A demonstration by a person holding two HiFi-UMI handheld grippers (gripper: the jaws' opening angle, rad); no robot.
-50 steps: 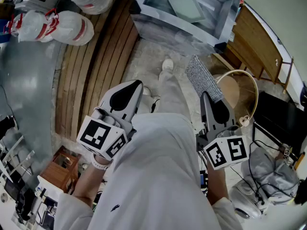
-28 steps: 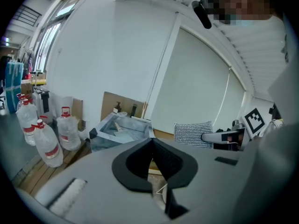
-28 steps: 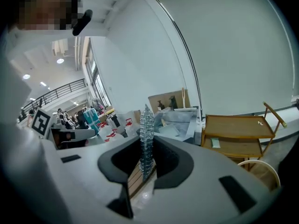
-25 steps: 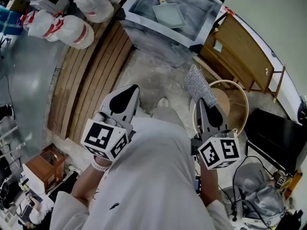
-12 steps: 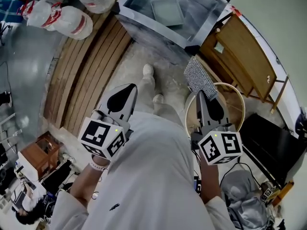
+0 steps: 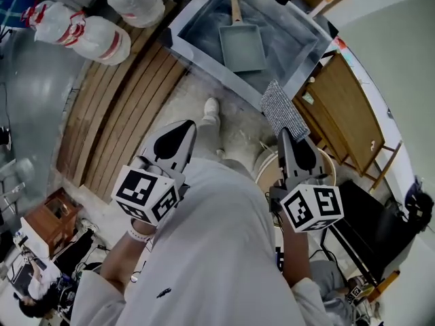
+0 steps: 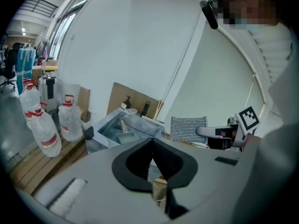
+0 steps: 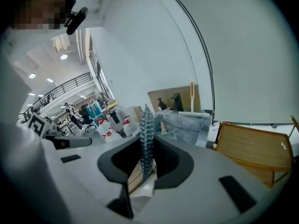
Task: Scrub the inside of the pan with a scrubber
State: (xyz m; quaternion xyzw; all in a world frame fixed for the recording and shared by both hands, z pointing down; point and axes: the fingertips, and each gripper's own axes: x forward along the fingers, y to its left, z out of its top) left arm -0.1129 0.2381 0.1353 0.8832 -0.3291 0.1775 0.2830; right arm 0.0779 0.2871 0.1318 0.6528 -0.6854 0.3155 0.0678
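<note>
1. Left claw (image 6: 185, 131): its jaws are pressed together with nothing between them, and it sits in the head view where it did half a second ago.
2. Pan (image 6: 241, 46): square and grey with a wooden handle, it lies flat inside the sink (image 6: 197, 20), well apart from both claws. It shows lower and more fully in the head view than before.
3. Right claw (image 6: 293, 143): it is clamped on the lower edge of the scrubber (image 6: 284, 111), which stands on edge. The scrubber's top now overlaps the sink's near rim, where earlier it fell short. It is probably above the rim rather than touching, though depth is hard to judge.
</note>
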